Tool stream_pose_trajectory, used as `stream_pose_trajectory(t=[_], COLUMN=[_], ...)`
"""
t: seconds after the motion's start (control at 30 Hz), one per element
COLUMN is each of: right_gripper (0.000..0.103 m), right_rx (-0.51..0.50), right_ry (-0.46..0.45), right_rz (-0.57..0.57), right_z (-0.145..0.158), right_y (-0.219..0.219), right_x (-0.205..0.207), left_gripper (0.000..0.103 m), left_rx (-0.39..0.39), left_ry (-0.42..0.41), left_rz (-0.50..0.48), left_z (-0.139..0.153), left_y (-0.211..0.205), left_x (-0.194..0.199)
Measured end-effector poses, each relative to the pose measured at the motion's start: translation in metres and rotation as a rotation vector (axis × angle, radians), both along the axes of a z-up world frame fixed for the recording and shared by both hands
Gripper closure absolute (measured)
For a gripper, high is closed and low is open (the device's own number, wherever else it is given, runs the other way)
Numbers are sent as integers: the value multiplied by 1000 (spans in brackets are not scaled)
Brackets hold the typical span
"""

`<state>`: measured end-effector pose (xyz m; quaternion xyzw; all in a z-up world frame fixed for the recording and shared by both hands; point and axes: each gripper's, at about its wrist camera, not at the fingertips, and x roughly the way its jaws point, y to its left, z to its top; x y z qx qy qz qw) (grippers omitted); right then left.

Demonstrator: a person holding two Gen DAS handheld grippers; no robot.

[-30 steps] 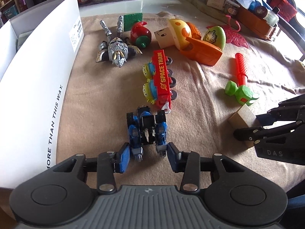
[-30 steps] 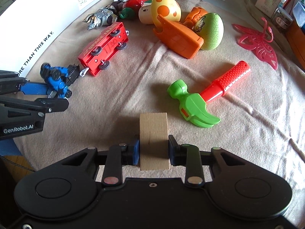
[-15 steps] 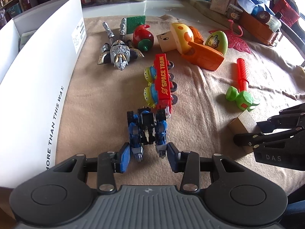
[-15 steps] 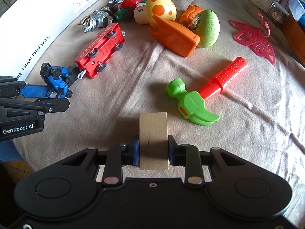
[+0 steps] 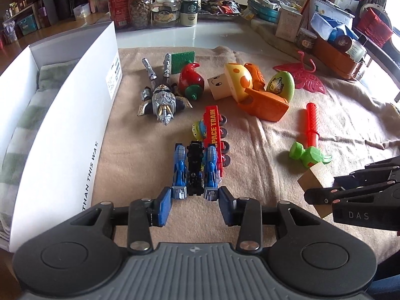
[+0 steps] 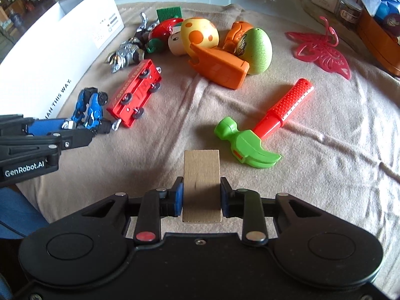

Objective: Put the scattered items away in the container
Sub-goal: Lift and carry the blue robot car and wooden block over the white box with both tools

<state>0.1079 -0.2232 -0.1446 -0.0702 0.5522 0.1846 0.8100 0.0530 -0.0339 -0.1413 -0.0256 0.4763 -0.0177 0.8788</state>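
My left gripper (image 5: 195,200) is shut on the feet of a blue and black robot toy (image 5: 193,167), which hangs a little above the beige blanket and in front of the red Space Train (image 5: 213,130). Seen from the right wrist, that gripper (image 6: 80,131) holds the toy (image 6: 90,107) near the white box (image 6: 50,57). My right gripper (image 6: 202,195) is shut on a plain wooden block (image 6: 201,172), both pads pressed on its sides. The block (image 5: 316,177) also shows at the right of the left wrist view. The open white box (image 5: 62,125) stands at the left, with a striped towel inside.
Scattered on the blanket are a silver robot figure (image 5: 162,100), a red chili toy (image 5: 191,82), a mushroom toy (image 5: 235,80), an orange toy (image 5: 265,102), a green egg (image 5: 281,83), a toy hammer (image 6: 252,140) and a pink butterfly (image 6: 322,52). Jars (image 5: 140,10) line the back.
My left gripper has risen with the blue robot toy, which now covers part of the train and its green aliens. The right gripper keeps its grip on the block and has barely moved.
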Motion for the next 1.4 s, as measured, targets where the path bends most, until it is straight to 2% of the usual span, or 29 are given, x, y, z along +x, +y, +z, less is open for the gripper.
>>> stream_pose_trajectory(t=[0.23,0.87,1.2,1.4], right_gripper=[73,73,73,73], right_rx=[29,67,72,85], right_ry=[-21,-60,-82,-122], right_rz=[-28,-46,-47,-20], right_z=[9,25,37,66], right_y=[-6,-11,-8,12], right_x=[-2,-10,-9,-6], left_gripper=[62,62,62,62], left_rx=[-1,16,15,18], left_ry=[11,-52,-136,-204], left_rz=[19,36,54,109], left_z=[6,53,102,139], left_y=[1,-1,10,39], left_x=[1,-12,-22,-31])
